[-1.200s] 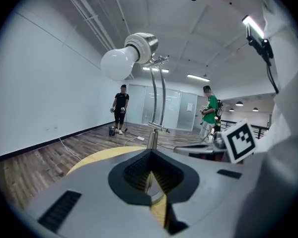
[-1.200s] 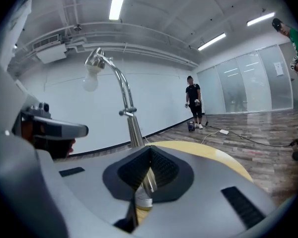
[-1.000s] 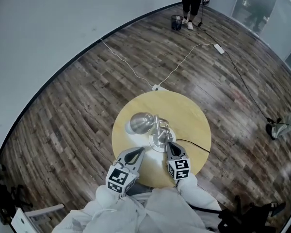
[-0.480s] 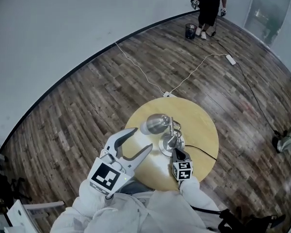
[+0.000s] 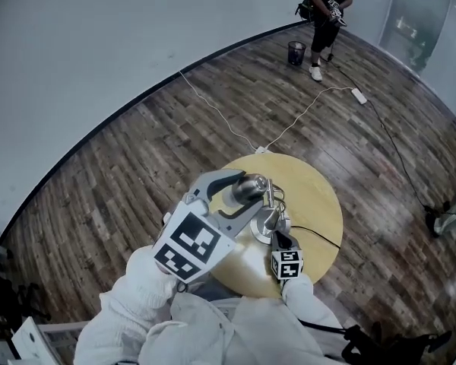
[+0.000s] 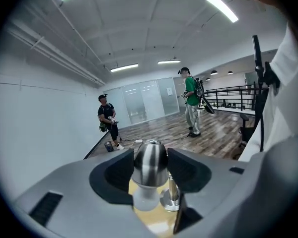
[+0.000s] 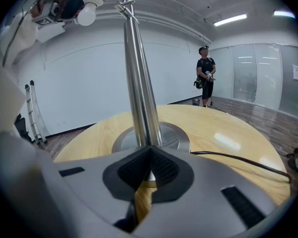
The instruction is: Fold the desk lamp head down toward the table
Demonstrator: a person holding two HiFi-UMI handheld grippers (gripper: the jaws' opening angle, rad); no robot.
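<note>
Now the lamp head [image 6: 150, 162] sits between the left gripper's [image 5: 248, 191] closing jaws.

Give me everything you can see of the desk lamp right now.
The desk lamp is polished metal: a round base flat on the yellow round table, an upright pole, and a cone-shaped head with a white bulb showing. A black cord runs off from beside the base. The right tool is clamped on the pole low down; the left tool has the head between its closing jaws, not clearly pressing yet.
</note>
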